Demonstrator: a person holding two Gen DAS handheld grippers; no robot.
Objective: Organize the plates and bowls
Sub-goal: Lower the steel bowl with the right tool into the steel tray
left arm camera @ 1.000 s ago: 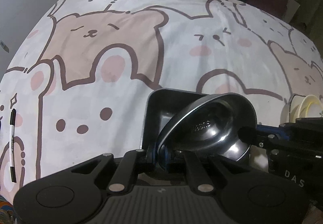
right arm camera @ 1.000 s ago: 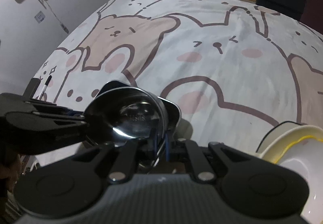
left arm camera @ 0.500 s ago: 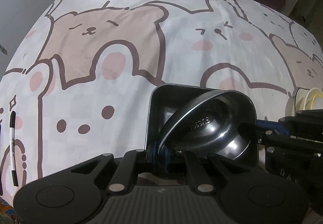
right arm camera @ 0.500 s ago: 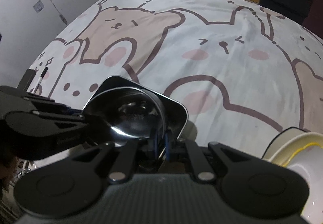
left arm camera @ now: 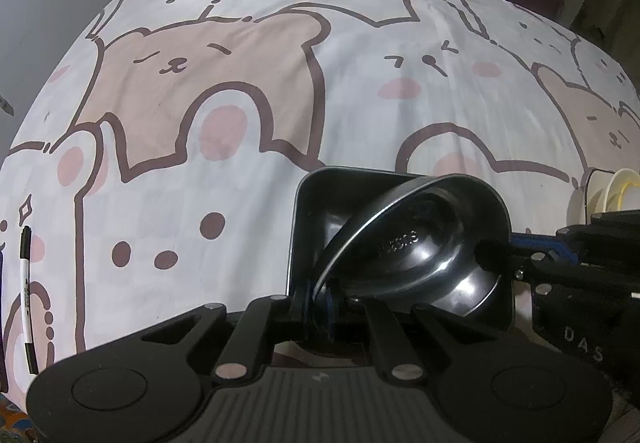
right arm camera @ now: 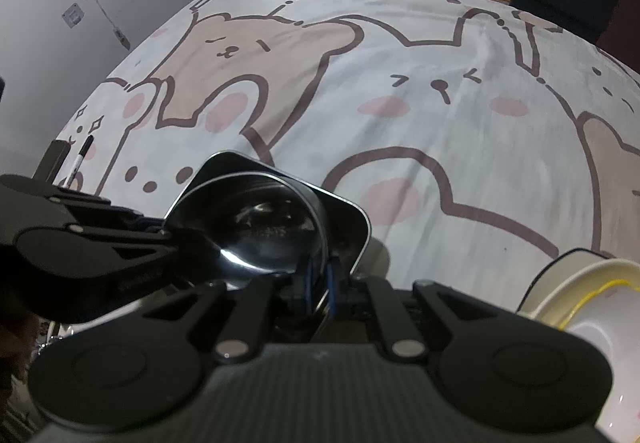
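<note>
A round steel bowl [left arm camera: 420,243] hangs tilted over a black square dish [left arm camera: 320,195] on the bear-print cloth. My left gripper [left arm camera: 320,299] is shut on the bowl's near left rim. My right gripper [left arm camera: 496,247] comes in from the right and pinches the opposite rim. In the right wrist view the same bowl [right arm camera: 248,231] shows its shiny inside in front of the square dish [right arm camera: 348,215]. There my right gripper [right arm camera: 320,283] is shut on the rim, and my left gripper [right arm camera: 168,239] holds the far side. The bowl hides most of the dish's floor.
A stack of cream and white bowls [left arm camera: 616,191] stands at the right edge, close beside my right gripper [right arm camera: 580,291]. A black-and-white pen [left arm camera: 26,283] lies at the cloth's left edge. Cabinets, a bin and a dark chair stand beyond the far edge.
Both grippers keep their pinch on the steel bowl. The bowl has hardly shifted over the black dish; only the view has tilted slightly.
</note>
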